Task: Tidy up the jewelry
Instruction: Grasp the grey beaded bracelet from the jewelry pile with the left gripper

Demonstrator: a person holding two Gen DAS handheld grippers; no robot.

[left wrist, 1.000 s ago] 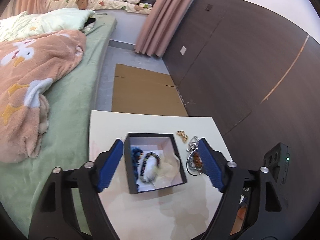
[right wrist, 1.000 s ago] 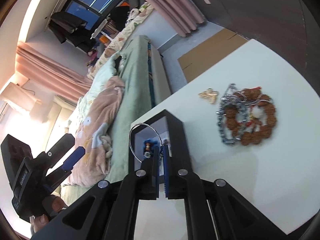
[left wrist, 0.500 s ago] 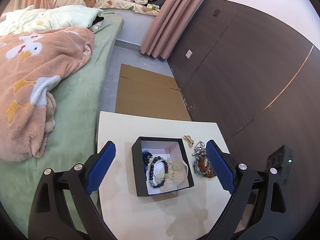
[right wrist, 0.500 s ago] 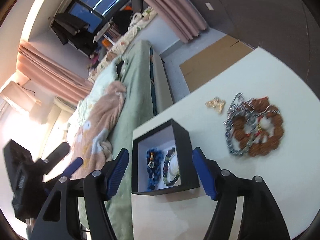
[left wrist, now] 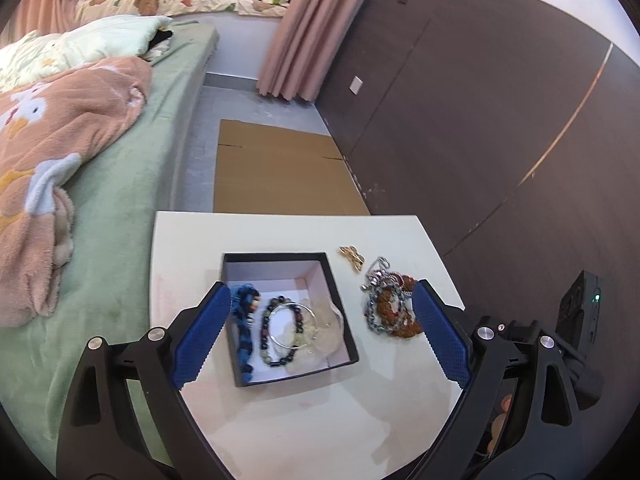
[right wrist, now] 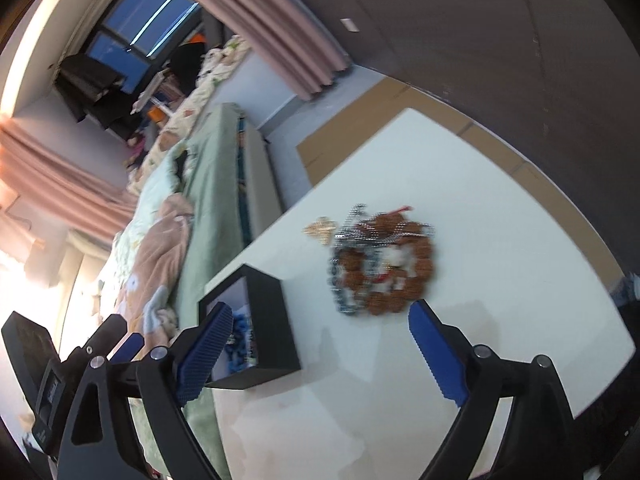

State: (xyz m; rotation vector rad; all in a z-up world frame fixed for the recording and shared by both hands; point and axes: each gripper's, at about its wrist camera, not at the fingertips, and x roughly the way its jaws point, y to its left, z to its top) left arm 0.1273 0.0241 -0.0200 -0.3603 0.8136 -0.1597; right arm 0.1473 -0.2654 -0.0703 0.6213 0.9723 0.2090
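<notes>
Silver bangle [left wrist: 291, 325] is now in the black box [left wrist: 338, 300], lying over the bead bracelet [left wrist: 280, 334]; a sec ago the right gripper [right wrist: 320, 354] had it pinched. Right fingers now spread wide, empty, swinging w/ blur toward the brown bead/chain pile [right wrist: 382, 266] on the counter [right wrist: 500, 280], prob next pick. Left gripper [left wrist: 320, 340] also wide open, empty, over the box.

Bracelets [left wrist: 280, 330] in box [left wrist: 338, 300], chains [left wrist: 390, 308] beside.

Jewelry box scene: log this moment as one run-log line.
left gripper: open, over black box | right gripper: open, empty | silver bangle: in box | brown bead bracelet, gold charm: on table
</notes>
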